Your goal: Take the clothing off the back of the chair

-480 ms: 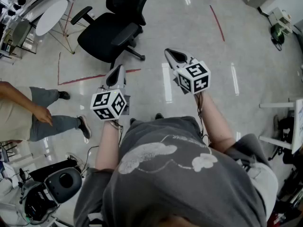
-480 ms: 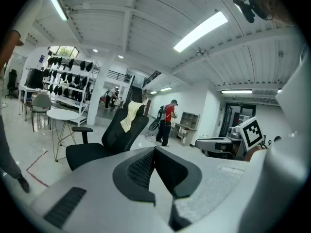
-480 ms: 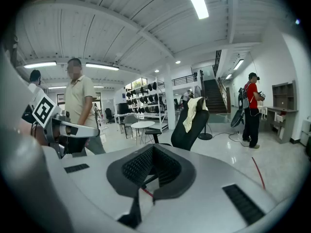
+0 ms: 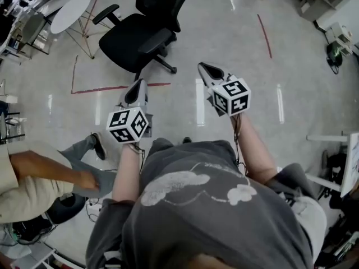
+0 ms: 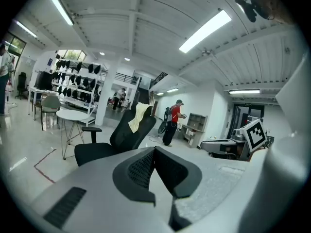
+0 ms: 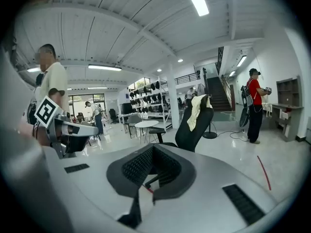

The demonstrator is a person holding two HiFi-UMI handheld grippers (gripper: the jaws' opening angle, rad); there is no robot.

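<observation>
Left tongs (image 4: 137, 88) shut, right tongs (image 4: 206, 67) shut, both empty, held forward

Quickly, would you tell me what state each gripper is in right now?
Left gripper: fingers closed, holding nothing.
Right gripper: fingers closed, holding nothing.

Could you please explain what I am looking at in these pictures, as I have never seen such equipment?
There is no robot: a person holds a two-jaw gripper in each hand, the left gripper and the right gripper. One picture is from a camera on the person's head, looking down; the other two are from cameras riding on the grippers. Both grippers are shut and empty. Ahead on the floor stands a black office chair with a pale yellow piece of clothing draped over its back, not yet touched.
</observation>
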